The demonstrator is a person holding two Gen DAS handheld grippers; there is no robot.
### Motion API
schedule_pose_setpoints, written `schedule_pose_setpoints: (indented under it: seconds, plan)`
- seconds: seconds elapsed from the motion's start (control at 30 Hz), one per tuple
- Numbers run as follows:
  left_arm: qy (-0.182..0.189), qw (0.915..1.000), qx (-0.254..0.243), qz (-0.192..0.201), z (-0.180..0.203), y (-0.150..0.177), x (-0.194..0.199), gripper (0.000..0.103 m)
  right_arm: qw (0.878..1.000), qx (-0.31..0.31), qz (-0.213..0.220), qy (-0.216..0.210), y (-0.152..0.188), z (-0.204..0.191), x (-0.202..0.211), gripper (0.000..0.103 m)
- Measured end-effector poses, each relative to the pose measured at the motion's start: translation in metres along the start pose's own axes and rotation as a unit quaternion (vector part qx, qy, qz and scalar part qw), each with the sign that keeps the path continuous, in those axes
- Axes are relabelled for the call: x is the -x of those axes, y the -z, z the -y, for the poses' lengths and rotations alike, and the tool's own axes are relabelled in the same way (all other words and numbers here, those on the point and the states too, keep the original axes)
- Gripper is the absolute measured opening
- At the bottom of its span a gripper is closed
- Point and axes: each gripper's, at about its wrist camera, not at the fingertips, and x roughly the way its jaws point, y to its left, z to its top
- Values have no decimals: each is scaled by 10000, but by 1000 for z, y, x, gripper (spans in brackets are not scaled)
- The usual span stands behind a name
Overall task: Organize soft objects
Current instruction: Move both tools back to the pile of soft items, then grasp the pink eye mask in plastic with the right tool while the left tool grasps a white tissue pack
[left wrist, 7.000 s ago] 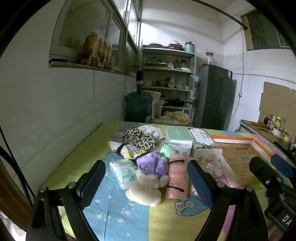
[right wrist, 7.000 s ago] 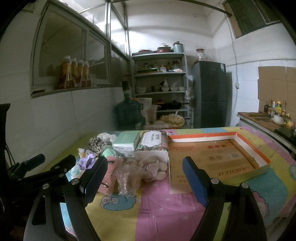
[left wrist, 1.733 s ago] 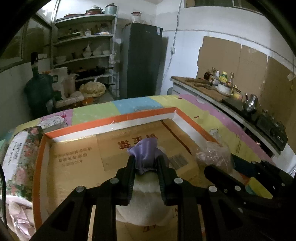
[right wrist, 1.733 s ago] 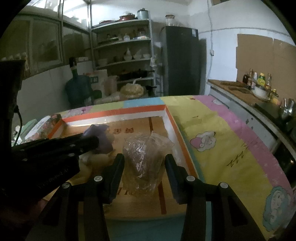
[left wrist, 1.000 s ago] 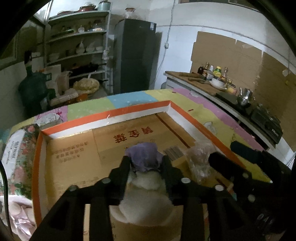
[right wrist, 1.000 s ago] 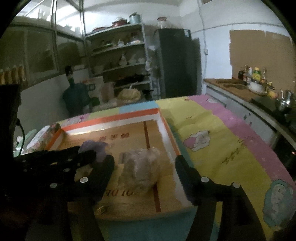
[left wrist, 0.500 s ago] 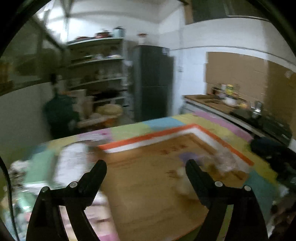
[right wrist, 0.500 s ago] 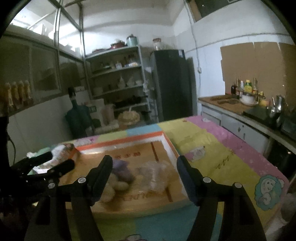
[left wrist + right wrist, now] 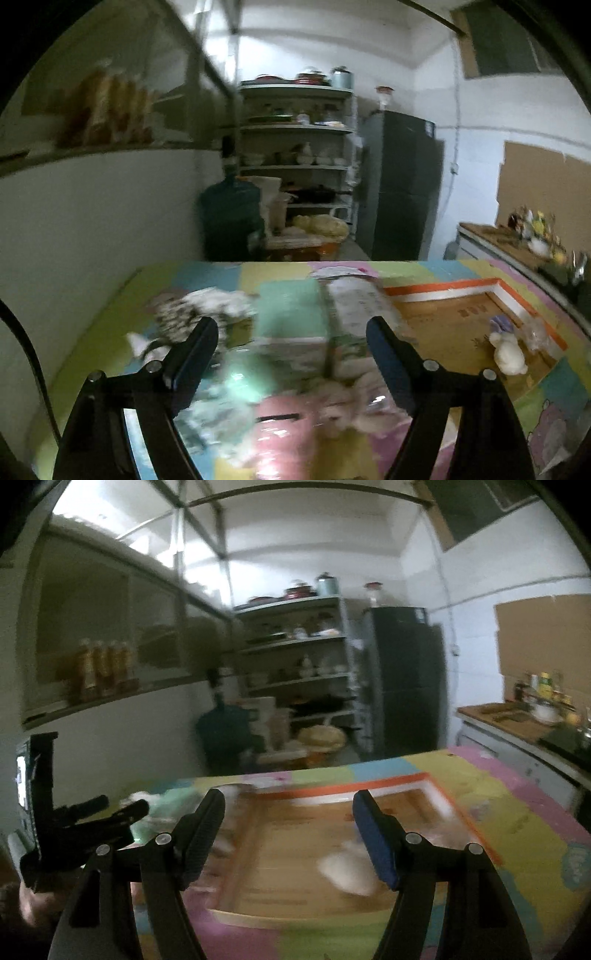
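Observation:
My left gripper (image 9: 291, 347) is open and empty above a blurred pile of soft things: a pink bundle (image 9: 284, 424), a beige plush (image 9: 354, 398), a leopard-print cloth (image 9: 177, 314) and tissue packs (image 9: 354, 302). The cardboard box (image 9: 450, 321) lies at the right and holds the white plush with a purple cap (image 9: 508, 352) and a clear bag (image 9: 535, 332). My right gripper (image 9: 288, 830) is open and empty above the box (image 9: 295, 853), where the plush (image 9: 347, 873) shows as a blur.
The table has a colourful patchwork cover (image 9: 391, 267). Behind it stand a water jug (image 9: 231, 218), a shelf rack (image 9: 295, 147) and a dark fridge (image 9: 402, 188). A counter with bottles (image 9: 535, 709) runs along the right. The left gripper shows in the right wrist view (image 9: 110, 814).
Both grippers let go of the plush and the clear bag in the box and opened. The left gripper has swung left over the pile; the right gripper has pulled back and turned left.

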Motion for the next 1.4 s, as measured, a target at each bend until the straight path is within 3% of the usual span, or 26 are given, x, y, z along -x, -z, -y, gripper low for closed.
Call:
schedule_pose_setpoints:
  seconds: [0.23, 0.53, 0.9, 1.17, 1.4]
  plan:
    - [-317, 9992, 221, 37, -53, 4, 12, 83, 9976, 269, -192, -605, 4, -71, -18, 74]
    - [-550, 9980, 303, 33, -91, 10, 20, 83, 9926, 488, -414, -1032, 14, -118, -36, 74]
    - [-629, 9970, 433, -128, -120, 25, 20, 83, 9864, 559, -791, -1327, 32, -151, -60, 74]
    - [-528, 9950, 678, -511, -147, 46, 7, 83, 9737, 2, -1747, -1465, 73, -164, -99, 74]
    - [-357, 9939, 705, -767, -153, 62, -1, 83, 9714, -149, -2021, -1236, 87, -170, -119, 74]
